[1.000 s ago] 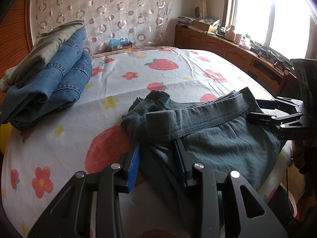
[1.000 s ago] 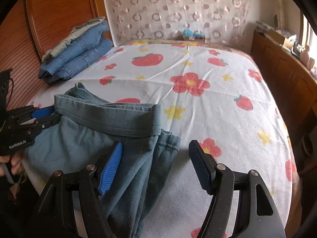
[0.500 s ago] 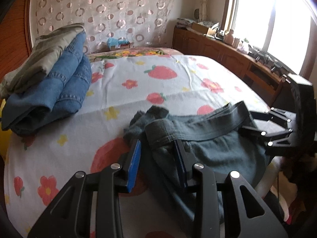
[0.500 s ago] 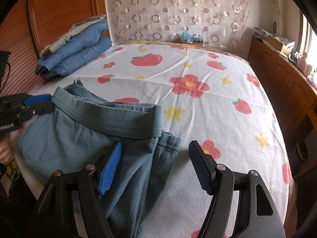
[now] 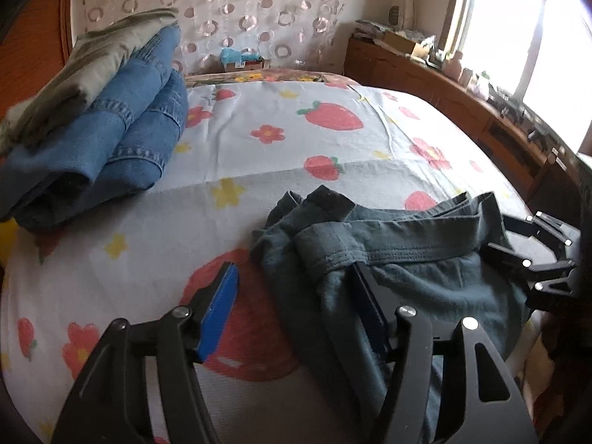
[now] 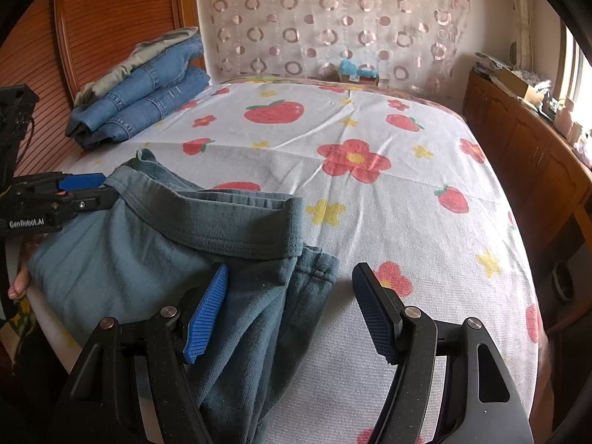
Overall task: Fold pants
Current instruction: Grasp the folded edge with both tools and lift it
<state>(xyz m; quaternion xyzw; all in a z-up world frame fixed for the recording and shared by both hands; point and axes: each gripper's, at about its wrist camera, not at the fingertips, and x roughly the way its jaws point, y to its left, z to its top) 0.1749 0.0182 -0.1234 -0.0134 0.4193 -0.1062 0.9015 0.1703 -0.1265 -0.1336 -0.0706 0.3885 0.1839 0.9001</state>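
Dark teal pants [image 5: 399,259] lie bunched at the near edge of the bed, waistband folded across the top; they also show in the right wrist view [image 6: 155,251]. My left gripper [image 5: 296,288] is open, jaws wide around the pants' left corner, the right finger under the waistband fold. My right gripper [image 6: 288,296] is open over the pants' right corner, the blue left pad [image 6: 207,307] resting on the cloth. Each gripper shows at the other view's edge: the right one [image 5: 540,255] and the left one [image 6: 74,192].
The bed has a white sheet with strawberries and flowers [image 6: 370,192]. A stack of folded jeans with a khaki garment on top [image 5: 111,118] lies at the far left. A wooden headboard [image 6: 111,18] and a low wooden cabinet under the window [image 5: 462,100] flank the bed.
The left gripper's jaws have opened wider at the pants' left corner, and the camera has moved closer in. The right gripper stays open over the right corner.
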